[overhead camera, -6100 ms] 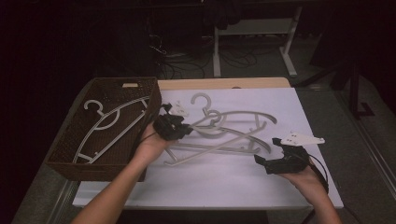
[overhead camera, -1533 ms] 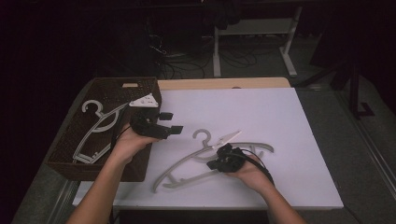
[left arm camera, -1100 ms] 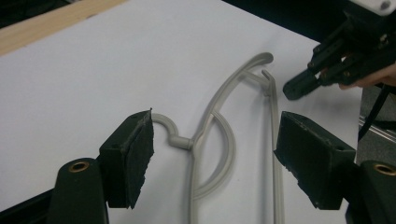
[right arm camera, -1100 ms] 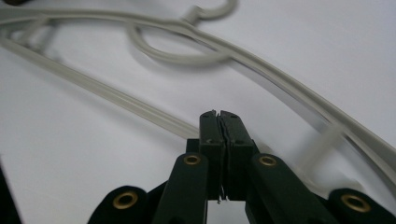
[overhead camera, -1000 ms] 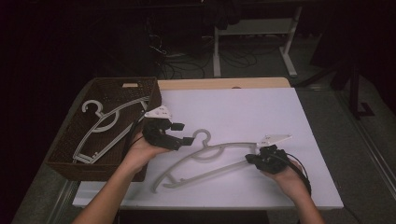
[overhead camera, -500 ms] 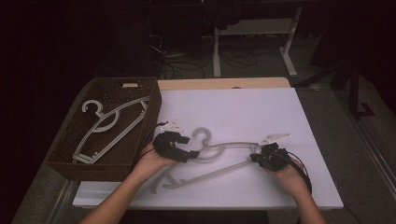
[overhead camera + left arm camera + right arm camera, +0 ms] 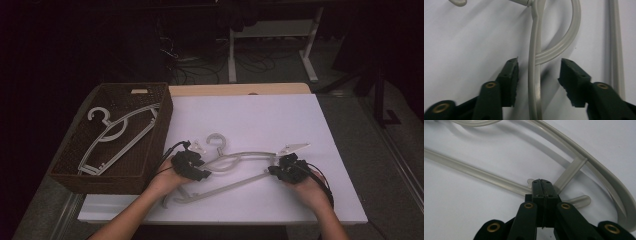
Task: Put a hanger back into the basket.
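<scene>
Hanger [image 7: 235, 161] on table, left gripper [image 7: 196, 170] spread astride it, right gripper [image 7: 276, 171] pressed together, basket [image 7: 162, 117] holding another hanger [image 7: 117, 137]

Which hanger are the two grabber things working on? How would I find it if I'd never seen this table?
Look at the white table, right of the brown wicker basket. The hanger on the table lies flat there between the person's two hands, hook pointing away from them. The hanger in the basket looks much the same, but this one lies outside on the white top, with the left gripper and right gripper at its ends.

Hanger [image 7: 235, 162] right of basket [image 7: 150, 165]
</scene>
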Tool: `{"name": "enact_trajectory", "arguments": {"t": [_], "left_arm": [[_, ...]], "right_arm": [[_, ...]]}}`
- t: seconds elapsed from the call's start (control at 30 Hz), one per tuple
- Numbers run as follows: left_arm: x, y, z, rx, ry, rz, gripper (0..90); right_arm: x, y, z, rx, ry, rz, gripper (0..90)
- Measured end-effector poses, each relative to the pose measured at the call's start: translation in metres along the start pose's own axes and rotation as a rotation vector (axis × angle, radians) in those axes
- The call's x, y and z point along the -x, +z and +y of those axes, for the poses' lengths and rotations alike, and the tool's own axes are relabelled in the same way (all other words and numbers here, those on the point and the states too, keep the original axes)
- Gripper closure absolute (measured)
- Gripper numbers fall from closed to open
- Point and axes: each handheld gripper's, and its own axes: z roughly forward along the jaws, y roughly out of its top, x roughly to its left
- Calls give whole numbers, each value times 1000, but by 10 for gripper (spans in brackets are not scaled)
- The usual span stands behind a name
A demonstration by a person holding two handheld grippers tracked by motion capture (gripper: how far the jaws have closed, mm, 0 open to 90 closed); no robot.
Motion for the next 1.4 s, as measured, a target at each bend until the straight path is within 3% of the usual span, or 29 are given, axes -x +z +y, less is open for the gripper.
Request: {"name": "enact_trajectory", "arguments": {"t": [0.27, 0.43, 0.53, 0.67, 0.73, 0.8, 0.83, 0.97, 1.07, 1.1, 1.13, 1.27, 1.3, 1.37, 1.4], "left_arm": [[1, 0, 1, -3, 22, 8, 724], [1, -1, 1, -9, 39, 37, 799], [1, -1, 1, -13, 23, 41, 811], [0, -4, 4, -11, 7, 59, 813], [-3, -12, 9, -1, -19, 80, 814], [-5, -16, 10, 8, -28, 88, 814], [-7, -23, 14, 19, -44, 99, 814], [-11, -36, 20, 53, -70, 100, 814], [-15, -65, 33, 104, -97, 110, 814], [-15, -65, 33, 104, -97, 110, 814], [-18, -83, 41, 119, -91, 127, 814], [-22, -124, 59, 167, -79, 154, 814], [-22, -124, 59, 167, -79, 154, 814], [-32, -154, 65, 194, -88, 177, 814], [-32, -154, 65, 194, -88, 177, 814]], "right_arm": [[1, 0, 0, 1, 5, 4, 893], [1, -1, 0, 4, 1, 3, 892], [1, -2, 0, 8, -2, 2, 892], [0, -8, 2, 44, -1, 10, 834], [-2, -20, 5, 111, 13, 36, 765], [-4, -24, 5, 129, 14, 47, 741], [-7, -29, 6, 159, 11, 59, 693], [-10, -36, 7, 191, 12, 77, 623], [-10, -42, 7, 234, 20, 87, 554], [-10, -42, 7, 234, 20, 87, 554], [-10, -44, 8, 250, 21, 92, 524], [-8, -46, 8, 262, 20, 94, 478], [-8, -46, 8, 262, 20, 94, 478], [-7, -47, 8, 273, 21, 94, 455], [-6, -47, 8, 274, 23, 94, 448]]}}
